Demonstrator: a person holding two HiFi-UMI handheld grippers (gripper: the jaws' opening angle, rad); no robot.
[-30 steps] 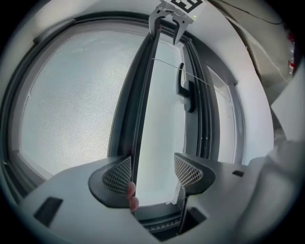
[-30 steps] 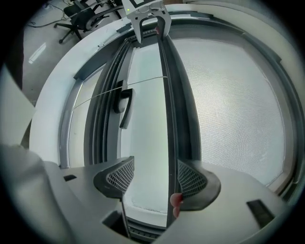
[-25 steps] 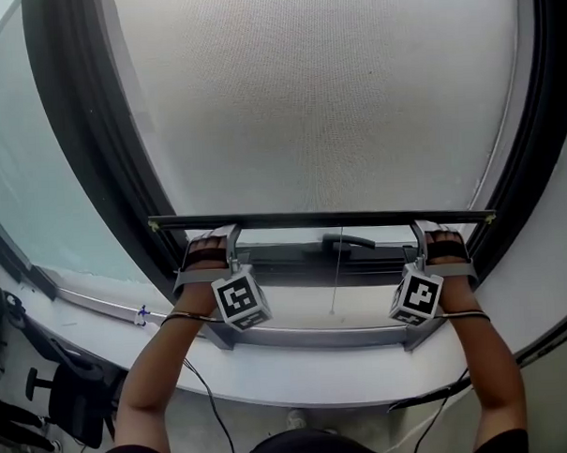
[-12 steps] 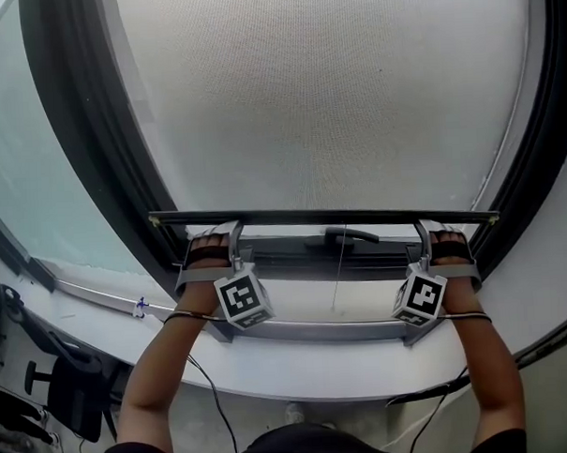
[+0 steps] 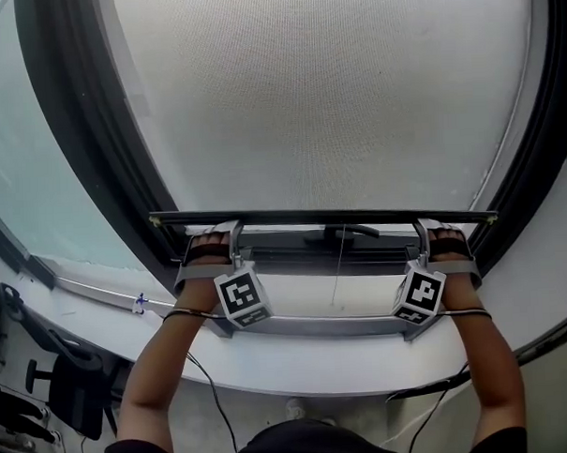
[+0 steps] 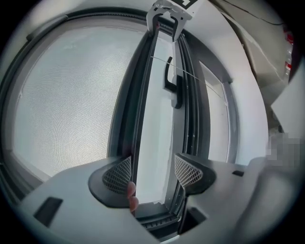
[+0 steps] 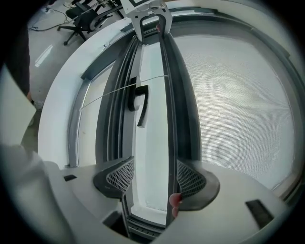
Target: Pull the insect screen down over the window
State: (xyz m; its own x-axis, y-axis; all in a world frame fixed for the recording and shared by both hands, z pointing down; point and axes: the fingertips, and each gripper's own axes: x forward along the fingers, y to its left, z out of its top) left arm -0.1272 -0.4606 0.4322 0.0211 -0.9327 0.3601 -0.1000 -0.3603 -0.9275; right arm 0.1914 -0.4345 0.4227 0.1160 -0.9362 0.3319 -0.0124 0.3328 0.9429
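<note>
Dark window frame (image 5: 91,164), fine-mesh insect screen (image 5: 325,97), slim black bar (image 5: 321,216)

Hand-held grippers: two are showing, the left gripper (image 5: 212,233) and the right gripper (image 5: 441,227).
Marker cube (image 5: 241,299): two are riding, one per gripper.
Insect screen (image 5: 325,97): one is hanging above both grippers.
Screen bar (image 5: 321,216): one is running from gripper to gripper.
Window handle (image 5: 345,232): one is sitting between them.
Pull cord (image 5: 335,275): one is dangling there.
Office chair (image 5: 61,395): one is standing below the left gripper.
</note>
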